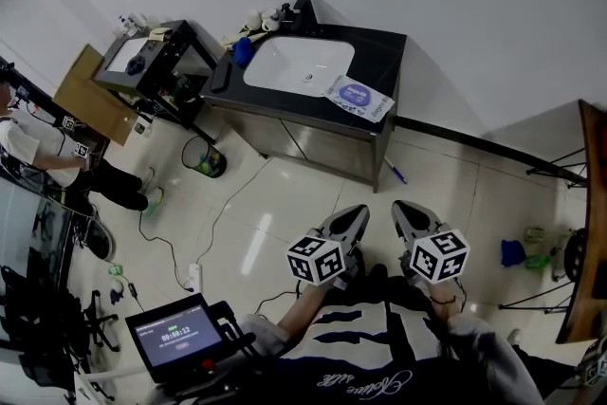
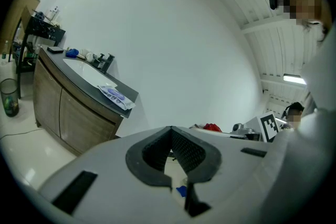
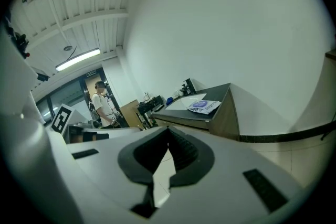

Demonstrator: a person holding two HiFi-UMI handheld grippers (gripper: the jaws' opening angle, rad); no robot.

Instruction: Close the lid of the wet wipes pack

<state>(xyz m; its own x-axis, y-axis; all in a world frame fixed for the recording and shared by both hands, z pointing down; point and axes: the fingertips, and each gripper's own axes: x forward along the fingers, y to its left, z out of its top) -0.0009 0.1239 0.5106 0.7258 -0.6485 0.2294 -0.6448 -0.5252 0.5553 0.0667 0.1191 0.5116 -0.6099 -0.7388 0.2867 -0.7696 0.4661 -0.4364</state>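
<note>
The wet wipes pack (image 1: 358,97), white with a purple oval label, lies on the right end of a dark counter (image 1: 384,52) beside a white sink (image 1: 299,64). It also shows far off in the left gripper view (image 2: 116,95) and the right gripper view (image 3: 203,106). Whether its lid stands up is too small to tell. My left gripper (image 1: 353,215) and right gripper (image 1: 406,211) hang side by side over the tiled floor, well short of the counter. Both are shut with nothing in them; the pads meet at the tips of the left (image 2: 171,136) and the right (image 3: 168,136).
A faucet (image 1: 305,12) and small items stand at the counter's back. A round bin (image 1: 204,156), cables and a blue pen (image 1: 396,172) lie on the floor. A black cart (image 1: 156,62), a wooden board (image 1: 90,95) and a person (image 1: 38,156) are at left; a screen (image 1: 175,334) sits near me.
</note>
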